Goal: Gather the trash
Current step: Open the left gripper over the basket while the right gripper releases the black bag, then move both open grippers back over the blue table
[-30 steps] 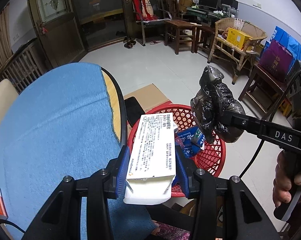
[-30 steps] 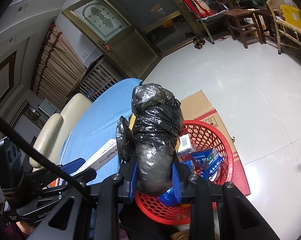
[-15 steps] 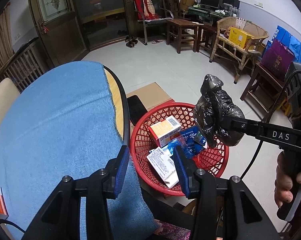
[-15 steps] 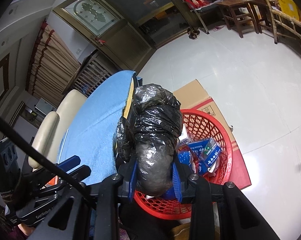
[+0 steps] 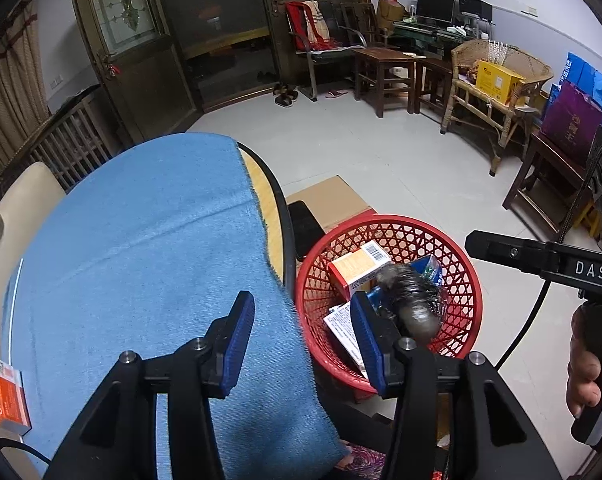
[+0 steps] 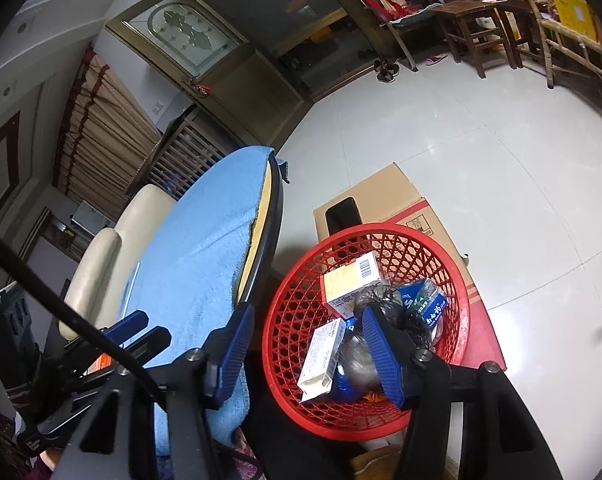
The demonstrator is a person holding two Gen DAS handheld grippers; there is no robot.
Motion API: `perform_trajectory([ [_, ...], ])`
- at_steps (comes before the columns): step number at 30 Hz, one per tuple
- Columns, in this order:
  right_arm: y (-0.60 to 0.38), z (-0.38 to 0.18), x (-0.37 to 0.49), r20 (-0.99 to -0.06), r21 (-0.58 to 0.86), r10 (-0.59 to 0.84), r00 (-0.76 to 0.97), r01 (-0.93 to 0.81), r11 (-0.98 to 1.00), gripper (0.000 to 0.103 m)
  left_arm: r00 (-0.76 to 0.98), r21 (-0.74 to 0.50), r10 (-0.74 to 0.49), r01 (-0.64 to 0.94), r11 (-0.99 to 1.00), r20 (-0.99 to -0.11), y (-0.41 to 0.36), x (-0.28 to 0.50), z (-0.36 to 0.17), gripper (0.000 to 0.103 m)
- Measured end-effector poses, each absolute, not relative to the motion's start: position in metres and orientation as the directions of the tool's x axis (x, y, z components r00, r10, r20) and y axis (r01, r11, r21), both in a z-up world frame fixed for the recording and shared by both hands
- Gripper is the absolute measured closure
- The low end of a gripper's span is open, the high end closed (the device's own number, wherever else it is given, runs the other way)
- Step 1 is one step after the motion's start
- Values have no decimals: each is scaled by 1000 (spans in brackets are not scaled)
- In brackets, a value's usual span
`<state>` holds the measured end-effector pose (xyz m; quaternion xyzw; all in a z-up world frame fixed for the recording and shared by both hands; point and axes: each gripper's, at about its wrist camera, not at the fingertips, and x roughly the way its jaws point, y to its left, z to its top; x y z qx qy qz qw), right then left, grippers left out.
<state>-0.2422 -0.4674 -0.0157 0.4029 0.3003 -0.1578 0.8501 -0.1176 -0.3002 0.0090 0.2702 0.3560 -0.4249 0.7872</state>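
A red mesh basket [image 5: 467,280] [image 6: 289,312] stands on the floor beside the round table. In it lie an orange-and-white box [image 5: 357,268] [image 6: 351,280], a white printed box [image 5: 341,322] [image 6: 321,356], a blue packet [image 6: 427,304] and a black plastic bag bundle [image 5: 413,300] [image 6: 381,300]. My left gripper [image 5: 303,332] is open and empty over the table edge next to the basket. My right gripper [image 6: 307,350] is open and empty above the basket; its body [image 5: 541,260] shows in the left wrist view.
The table wears a blue cloth [image 5: 141,248] [image 6: 205,240]. An orange box [image 5: 9,396] lies at the cloth's near left. A cardboard box [image 6: 385,196] lies on the floor behind the basket. A cream chair [image 6: 101,256] stands behind the table. Wooden furniture [image 5: 389,72] lines the far wall.
One second ago my left gripper held the white printed box; it opened and the box fell into the basket. Since half a second ago my right gripper opened and the black bag dropped into the basket.
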Motion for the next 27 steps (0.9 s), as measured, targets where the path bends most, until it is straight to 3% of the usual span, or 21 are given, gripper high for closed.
perform_trajectory([
  [2, -466, -16, -241, -638, 587, -26, 770, 508, 630, 42, 396, 132, -473, 857, 497, -787, -299, -118, 10, 50],
  [4, -463, -15, -240, -638, 582, -26, 769, 504, 637, 42, 410, 144, -470, 851, 505, -782, -297, -119, 12, 39],
  [23, -431, 2, -217, -655, 486, -53, 754, 474, 734, 42, 492, 138, -483, 789, 598, -724, -250, -106, 35, 38],
  [27, -421, 7, -210, -658, 467, -51, 751, 460, 755, 42, 551, 166, -467, 751, 640, -691, -233, -103, 42, 25],
])
